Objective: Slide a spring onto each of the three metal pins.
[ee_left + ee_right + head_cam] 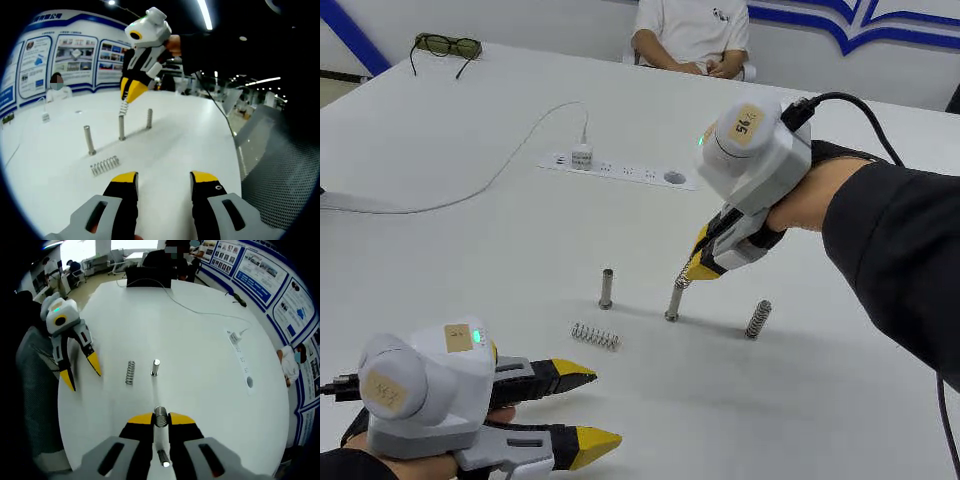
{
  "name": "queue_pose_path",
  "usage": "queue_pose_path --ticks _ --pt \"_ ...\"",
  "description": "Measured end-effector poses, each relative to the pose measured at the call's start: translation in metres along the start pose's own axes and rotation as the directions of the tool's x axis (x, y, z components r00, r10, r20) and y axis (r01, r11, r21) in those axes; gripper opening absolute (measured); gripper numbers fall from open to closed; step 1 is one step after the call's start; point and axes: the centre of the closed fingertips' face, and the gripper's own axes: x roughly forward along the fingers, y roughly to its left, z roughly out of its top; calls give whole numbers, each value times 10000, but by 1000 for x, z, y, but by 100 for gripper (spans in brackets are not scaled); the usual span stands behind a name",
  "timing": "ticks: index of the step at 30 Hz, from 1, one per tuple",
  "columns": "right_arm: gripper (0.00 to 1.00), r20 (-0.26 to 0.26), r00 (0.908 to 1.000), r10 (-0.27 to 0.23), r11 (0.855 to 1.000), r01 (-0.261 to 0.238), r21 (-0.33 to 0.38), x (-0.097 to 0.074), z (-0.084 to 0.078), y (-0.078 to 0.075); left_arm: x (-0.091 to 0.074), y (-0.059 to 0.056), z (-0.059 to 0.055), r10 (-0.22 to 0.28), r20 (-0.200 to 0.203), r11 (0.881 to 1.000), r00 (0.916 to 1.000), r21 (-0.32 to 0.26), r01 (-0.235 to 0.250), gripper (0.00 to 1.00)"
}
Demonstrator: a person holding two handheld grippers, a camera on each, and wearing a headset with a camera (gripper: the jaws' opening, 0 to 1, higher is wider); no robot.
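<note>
The right gripper point(692, 270) has its yellow-tipped jaws pinched nearly shut on a small silver wire spring point(160, 416). The spring's low end looks to be right at the top of the middle short grey metal pin point(673, 302). To do this well, keep the spring straight up over the pin, not leaning. Push it down gently, and let go only when the coils sit around the pin. From that pin in the head view, a loose silver spring point(595, 335) lies flat on the white table point(470, 250) at 8 o'clock. A bare grey pin point(607, 288) stands at 9 o'clock, and a pin wearing a spring point(758, 318) at 3 o'clock. The left gripper point(600, 405) has its jaws wide apart and holds nothing
</note>
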Motion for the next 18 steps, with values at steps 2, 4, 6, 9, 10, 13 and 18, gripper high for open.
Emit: queue_pose_path --ticks 2,4,6,9,10,13,18 --pt "12 -36 10000 38 10000 -38 5 1 -1 0 -1 1 0 48 15 10000 10000 -22 -48 42" --pt "12 -100 9999 64 10000 -64 -7 3 -2 -1 -1 2 0 79 27 10000 10000 -44 -79 42" --pt "12 -135 9999 94 10000 -94 -9 3 -2 -1 -1 2 0 95 26 9999 10000 -53 -95 42" --pt "12 -158 9998 113 9999 -114 -12 4 -1 -1 0 2 0 103 24 9999 9999 -64 -103 42" --pt "12 -170 9998 133 9999 -133 -15 4 -1 0 0 2 0 101 29 9999 9999 -66 -100 42" --pt "12 -268 9994 207 9998 -209 -68 7 -1 1 0 1 -1 106 26 9999 9999 -81 -106 42" --pt "12 -468 9984 331 9994 -334 -60 12 -2 2 -1 2 -2 163 72 9998 9998 -129 -162 42"
